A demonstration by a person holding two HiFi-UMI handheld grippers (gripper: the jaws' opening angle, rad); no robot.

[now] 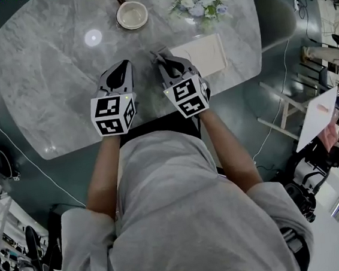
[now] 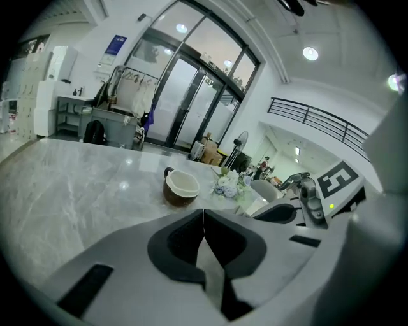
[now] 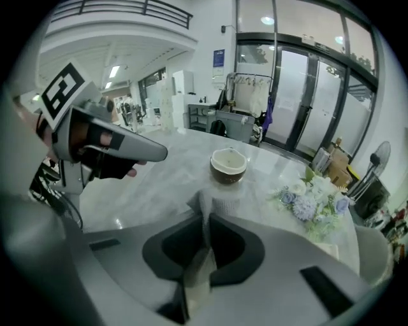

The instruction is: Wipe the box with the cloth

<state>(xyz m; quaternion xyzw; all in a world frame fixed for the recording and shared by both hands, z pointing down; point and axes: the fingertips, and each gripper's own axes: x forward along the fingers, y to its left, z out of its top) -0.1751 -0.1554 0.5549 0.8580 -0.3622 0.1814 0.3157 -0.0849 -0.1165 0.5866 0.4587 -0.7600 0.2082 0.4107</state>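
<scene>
A flat white box (image 1: 208,54) lies on the marble table (image 1: 54,66), just right of my right gripper (image 1: 159,58). That gripper is shut on a grey cloth (image 3: 217,202), which sticks out in a bunch past the jaw tips in the right gripper view. In the head view the cloth (image 1: 162,55) shows as a small dark fold at the tips, level with the box's left edge. My left gripper (image 1: 127,65) hovers beside the right one, over bare table. In the left gripper view its jaws (image 2: 204,215) meet with nothing between them.
A brown cup (image 1: 131,14) with a white inside stands at the far middle of the table. A bunch of pale flowers (image 1: 201,3) sits behind the box. A chair (image 1: 274,12) is at the table's right end.
</scene>
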